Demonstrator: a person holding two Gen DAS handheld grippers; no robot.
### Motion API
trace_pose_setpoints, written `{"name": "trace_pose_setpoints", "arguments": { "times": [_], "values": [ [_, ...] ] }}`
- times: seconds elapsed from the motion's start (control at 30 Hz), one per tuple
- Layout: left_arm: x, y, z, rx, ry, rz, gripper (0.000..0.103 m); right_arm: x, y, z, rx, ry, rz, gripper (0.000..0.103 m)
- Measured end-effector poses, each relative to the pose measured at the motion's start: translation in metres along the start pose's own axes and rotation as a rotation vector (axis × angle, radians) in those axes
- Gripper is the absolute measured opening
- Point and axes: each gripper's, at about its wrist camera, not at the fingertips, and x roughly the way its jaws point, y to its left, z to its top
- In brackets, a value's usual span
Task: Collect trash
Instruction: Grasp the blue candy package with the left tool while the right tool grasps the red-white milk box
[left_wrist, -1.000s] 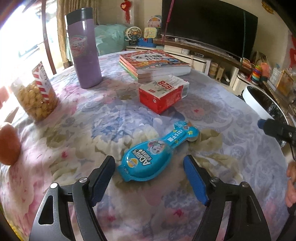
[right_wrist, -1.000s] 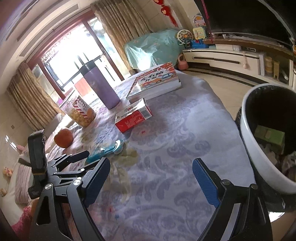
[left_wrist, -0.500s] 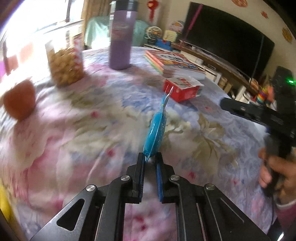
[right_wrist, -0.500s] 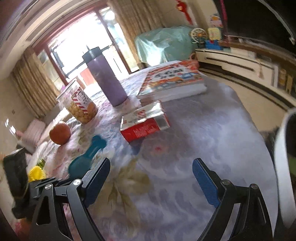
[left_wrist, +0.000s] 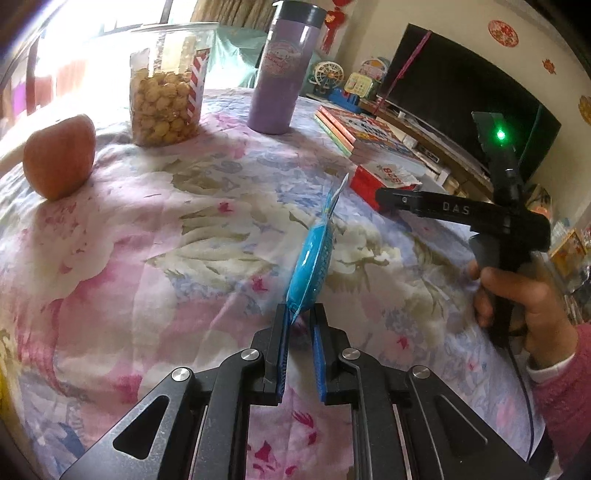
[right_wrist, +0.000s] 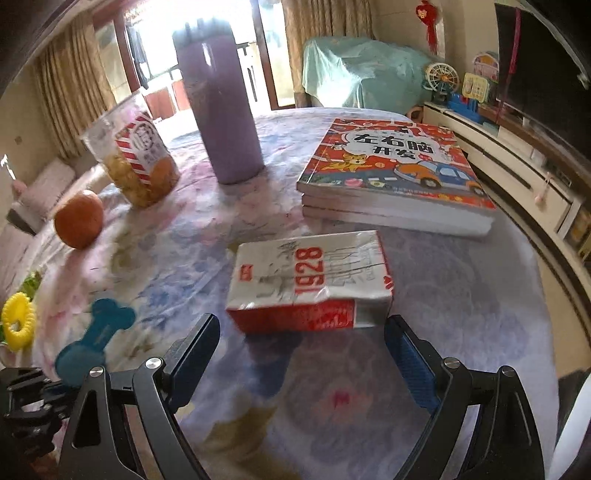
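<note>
Right now my left gripper (left_wrist: 299, 325) has its jaws pinched on the lower edge of the blue wrapper (left_wrist: 314, 258), which stands on edge above the flowered tablecloth (left_wrist: 147, 258), its thin tip pointing away from me. In the right wrist view the same wrapper (right_wrist: 92, 336) shows as a dark blue bone-like shape at lower left, blurred, so I can't quite say how high it sits over the cloth. My right gripper (right_wrist: 301, 347) has its jaws wide apart and holds nothing; just ahead of its fingers lies the red and white carton (right_wrist: 310, 284), printed 1928, flat on the table. From the left camera I see that carton (left_wrist: 384, 179) beyond the right gripper's black body (left_wrist: 461, 214), with my right hand (left_wrist: 517, 306) wrapped round the handle. Behind the carton is a stack of picture books (right_wrist: 399, 184). Further back stands the purple flask (right_wrist: 218, 107), upright, and beside it the clear snack jar (right_wrist: 135, 158) with a striped label. An orange fruit (right_wrist: 78, 219) sits near the jar, apart from it. A yellow ring (right_wrist: 16, 325) lies at the far left edge.
</note>
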Motion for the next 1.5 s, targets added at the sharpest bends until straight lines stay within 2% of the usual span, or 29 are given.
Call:
{"name": "trace_pose_setpoints", "arguments": {
  "times": [0.1,0.17,0.27,0.33,0.37,0.4,0.43,0.5,0.57,0.6,0.63,0.67,0.73,0.8,0.83,0.93,0.97,1.0,1.07,1.13,1.27,1.33,1.43,1.5],
  "values": [
    [0.003,0.002,0.002,-0.011,-0.001,-0.004,0.013,0.006,-0.003,0.006,0.008,0.008,0.007,0.092],
    [0.004,-0.002,0.003,0.004,-0.003,0.0,0.018,0.006,-0.004,0.007,0.015,0.006,0.019,0.092],
    [0.003,-0.008,0.003,0.029,-0.015,0.018,0.03,0.005,-0.002,0.007,0.005,-0.004,0.017,0.091],
    [0.001,-0.007,0.004,0.027,-0.03,0.034,0.045,0.0,-0.001,0.004,0.004,-0.015,0.025,0.091],
    [-0.001,-0.007,0.004,0.022,-0.038,0.037,0.047,-0.003,0.0,0.002,0.006,-0.016,0.03,0.09],
    [-0.003,-0.005,0.004,0.014,-0.049,0.036,0.049,-0.006,0.0,-0.002,0.009,-0.017,0.038,0.077],
    [-0.004,-0.004,0.004,0.006,-0.053,0.037,0.054,-0.009,0.0,-0.006,0.015,-0.006,0.05,0.057],
    [-0.004,0.0,0.004,-0.017,-0.051,0.052,0.06,-0.015,0.001,-0.017,0.027,0.01,0.07,0.055],
    [-0.005,0.002,0.005,-0.029,-0.056,0.064,0.061,-0.025,0.003,-0.032,0.017,0.02,0.076,0.055],
    [-0.005,0.002,0.005,-0.031,-0.057,0.073,0.064,-0.03,0.003,-0.036,0.018,0.017,0.086,0.055],
    [-0.004,0.001,0.006,-0.029,-0.06,0.087,0.065,-0.037,0.003,-0.041,0.032,0.009,0.102,0.059],
    [-0.004,0.0,0.009,-0.017,-0.066,0.102,0.065,-0.041,0.001,-0.043,0.053,-0.001,0.109,0.059],
    [-0.002,-0.005,0.013,0.012,-0.073,0.126,0.065,-0.048,-0.003,-0.043,0.103,-0.023,0.095,0.065],
    [0.001,-0.009,0.019,0.06,-0.086,0.15,0.067,-0.048,-0.005,-0.04,0.161,-0.037,0.077,0.077],
    [0.004,-0.011,0.022,0.086,-0.085,0.151,0.068,-0.045,-0.005,-0.037,0.195,-0.039,0.077,0.079],
    [0.017,-0.012,0.028,0.142,-0.056,0.138,0.065,-0.032,0.0,-0.023,0.274,-0.044,0.075,0.079],
    [0.022,-0.011,0.029,0.146,-0.035,0.129,0.06,-0.029,0.001,-0.02,0.299,-0.05,0.069,0.079],
    [0.026,-0.008,0.031,0.143,-0.02,0.115,0.047,-0.026,0.001,-0.016,0.327,-0.055,0.057,0.079],
    [0.029,-0.005,0.031,0.135,-0.007,0.097,0.046,-0.018,-0.001,-0.008,0.399,-0.061,0.03,0.08],
    [0.027,-0.004,0.033,0.134,-0.017,0.092,0.046,-0.009,-0.003,-0.001,0.447,-0.059,-0.012,0.086],
    [0.026,-0.005,0.032,0.139,-0.026,0.098,0.045,0.009,-0.006,0.008,0.479,-0.043,-0.054,0.087],
    [0.023,-0.006,0.029,0.142,-0.028,0.105,0.045,0.01,-0.005,0.009,0.434,-0.044,-0.071,0.079],
    [0.016,-0.007,0.023,0.137,-0.032,0.108,0.045,0.002,-0.011,0.002,0.406,-0.041,-0.006,0.061],
    [0.012,-0.008,0.02,0.128,-0.028,0.106,0.045,-0.011,-0.011,-0.004,0.371,-0.034,0.036,0.052]
  ]
}}
